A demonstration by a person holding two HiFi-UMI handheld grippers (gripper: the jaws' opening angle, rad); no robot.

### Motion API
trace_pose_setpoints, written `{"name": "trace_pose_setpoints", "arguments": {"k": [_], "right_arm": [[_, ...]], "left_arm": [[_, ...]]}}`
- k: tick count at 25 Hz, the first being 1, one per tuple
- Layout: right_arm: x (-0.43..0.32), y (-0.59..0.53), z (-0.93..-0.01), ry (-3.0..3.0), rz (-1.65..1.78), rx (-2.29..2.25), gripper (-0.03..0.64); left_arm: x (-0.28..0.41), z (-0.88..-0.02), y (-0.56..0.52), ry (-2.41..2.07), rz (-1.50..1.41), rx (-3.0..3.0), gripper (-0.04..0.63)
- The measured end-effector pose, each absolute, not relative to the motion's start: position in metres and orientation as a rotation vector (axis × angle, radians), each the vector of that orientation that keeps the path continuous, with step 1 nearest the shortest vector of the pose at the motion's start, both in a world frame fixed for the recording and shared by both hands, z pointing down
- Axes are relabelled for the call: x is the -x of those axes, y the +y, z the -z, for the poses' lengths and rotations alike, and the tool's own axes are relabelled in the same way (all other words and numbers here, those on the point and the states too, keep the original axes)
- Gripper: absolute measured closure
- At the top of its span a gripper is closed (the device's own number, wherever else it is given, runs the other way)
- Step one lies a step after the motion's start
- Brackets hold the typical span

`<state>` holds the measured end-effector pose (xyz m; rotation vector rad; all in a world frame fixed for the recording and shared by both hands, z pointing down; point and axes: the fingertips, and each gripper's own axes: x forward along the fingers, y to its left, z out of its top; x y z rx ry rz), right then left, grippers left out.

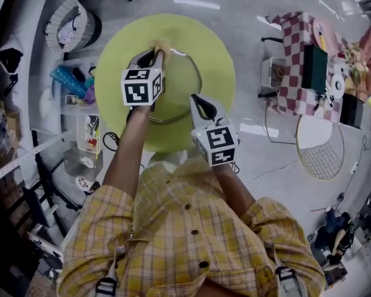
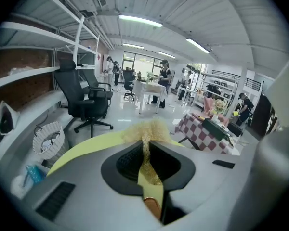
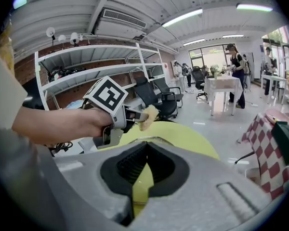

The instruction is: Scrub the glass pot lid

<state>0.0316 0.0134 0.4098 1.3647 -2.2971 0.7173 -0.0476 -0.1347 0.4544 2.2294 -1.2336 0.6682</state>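
Observation:
A clear glass pot lid (image 1: pixel 180 86) with a metal rim lies on the round yellow-green table (image 1: pixel 217 49). My left gripper (image 1: pixel 156 54) is over the lid's far edge, shut on a golden mesh scrubber (image 1: pixel 161 46). In the left gripper view the scrubber (image 2: pixel 149 130) bulges out past the closed jaws of that gripper (image 2: pixel 147 152). My right gripper (image 1: pixel 198 100) is at the lid's near right edge, shut on the rim. The right gripper view shows the lid's rim (image 3: pixel 153 139) just ahead of its jaws, with the left gripper (image 3: pixel 131 112) and scrubber (image 3: pixel 149 115) beyond it.
A checkered-cloth table (image 1: pixel 295 64) with boxes stands to the right, and a round wire rack (image 1: pixel 323 154) lies on the floor near it. White shelving (image 1: pixel 80 113) and a woven basket (image 1: pixel 71 26) are on the left. A black office chair (image 2: pixel 84 100) and several people are far behind.

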Motion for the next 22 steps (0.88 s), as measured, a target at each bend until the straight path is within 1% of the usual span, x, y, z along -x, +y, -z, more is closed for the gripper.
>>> {"name": "trace_pose_setpoints", "arguments": {"k": [22], "right_arm": [[-0.024,0.024,-0.276,-2.472,-0.529,-1.51,0.618]], "left_arm": [[0.083,-0.291,-0.041,-1.455,-0.385,-2.38,0.555]]}}
